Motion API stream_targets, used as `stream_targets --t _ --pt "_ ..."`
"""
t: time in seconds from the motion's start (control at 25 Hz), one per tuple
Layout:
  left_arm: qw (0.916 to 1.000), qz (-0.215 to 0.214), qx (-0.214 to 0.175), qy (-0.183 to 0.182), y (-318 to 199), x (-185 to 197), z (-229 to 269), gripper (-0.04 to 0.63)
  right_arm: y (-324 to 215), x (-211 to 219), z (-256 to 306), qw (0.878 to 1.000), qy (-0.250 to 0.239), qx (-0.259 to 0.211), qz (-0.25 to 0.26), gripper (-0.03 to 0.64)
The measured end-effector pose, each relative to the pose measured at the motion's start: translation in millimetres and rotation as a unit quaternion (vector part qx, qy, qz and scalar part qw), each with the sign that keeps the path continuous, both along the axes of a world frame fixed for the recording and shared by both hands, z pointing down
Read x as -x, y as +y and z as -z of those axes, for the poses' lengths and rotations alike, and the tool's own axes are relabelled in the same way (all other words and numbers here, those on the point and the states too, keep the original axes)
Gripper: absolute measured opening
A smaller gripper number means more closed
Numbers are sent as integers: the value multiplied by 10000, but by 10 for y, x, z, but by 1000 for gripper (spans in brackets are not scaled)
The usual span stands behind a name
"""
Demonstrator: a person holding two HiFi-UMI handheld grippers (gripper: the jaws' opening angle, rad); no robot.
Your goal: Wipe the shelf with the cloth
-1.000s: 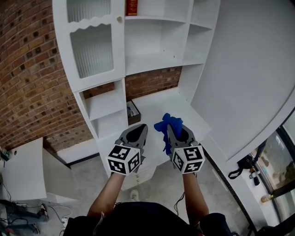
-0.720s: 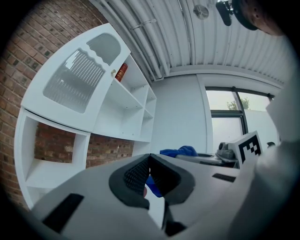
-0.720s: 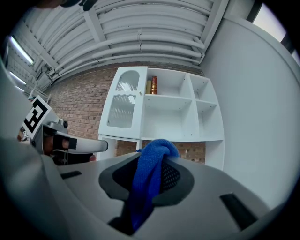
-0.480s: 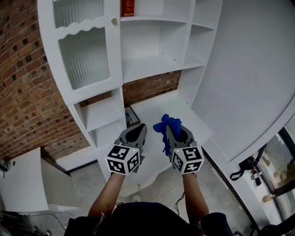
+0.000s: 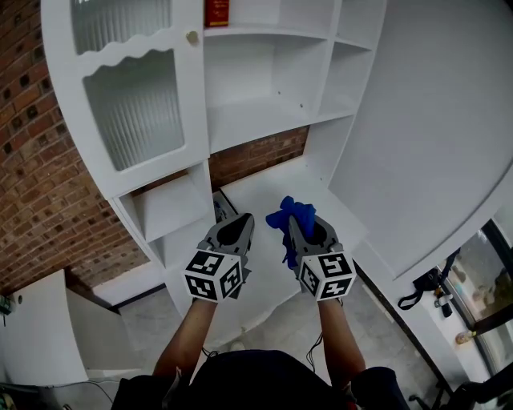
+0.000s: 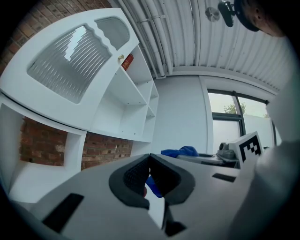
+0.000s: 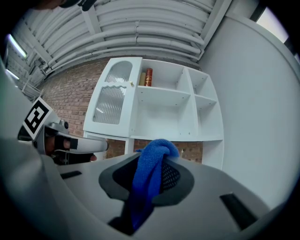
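Right gripper [image 5: 293, 221] is clamped on the blue cloth [image 5: 292, 216]. In the right gripper view its 2 jaws pinch the cloth [image 7: 149, 174] between the dark pads. The cloth's long axis runs along the gripper. A bunched end [image 7: 158, 149] bulges out past the jaw tips toward the shelf unit [image 7: 164, 103], and the rest trails back through the jaws toward the camera. From the head view the bunch sits at the tip and a loose tail [image 5: 288, 255] hangs down the gripper's inner side. The cloth is in the air, not touching any shelf.

Left gripper [image 5: 245, 219] is held just beside the right one, level with it. In the left gripper view its jaws meet at the tips [image 6: 149, 156] with nothing gripped.

Both grippers are in front of the white shelf unit [image 5: 264, 112], over its wide lower shelf [image 5: 268, 186], which has a brick wall [image 5: 256, 152] behind it. Left of the open compartments is a cabinet door [image 5: 132, 112] with ribbed glass and a round knob [image 5: 191, 37]. The top compartment holds a red book [image 5: 216, 12], upright, with a paler book [image 7: 142, 78] just beside it. A plain white wall [image 5: 433, 120] runs along the right.
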State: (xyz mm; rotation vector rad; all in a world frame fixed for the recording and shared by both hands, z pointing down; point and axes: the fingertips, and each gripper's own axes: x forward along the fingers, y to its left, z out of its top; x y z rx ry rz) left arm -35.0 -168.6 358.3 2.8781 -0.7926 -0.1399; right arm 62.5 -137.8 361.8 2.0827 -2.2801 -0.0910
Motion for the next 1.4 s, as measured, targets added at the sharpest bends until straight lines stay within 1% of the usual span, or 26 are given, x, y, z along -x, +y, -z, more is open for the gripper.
stream_targets --t 0.4,0.84,1.16,1.4 --pt "9997 -250 36 48 -330 21 -33 15 -360 92 -18 9999 134 58 -92 78" --pt "9993 -360 98 78 -554 38 -96 15 -603 154 -94 9997 171 143 -122 78" --pt "9995 -250 180 31 -711 -58 -168 15 -738 -1 -102 9998 121 110 -91 78" --pt "9998 -45 182 36 -855 -197 -161 15 -872 -182 -38 9999 95 22 66 78"
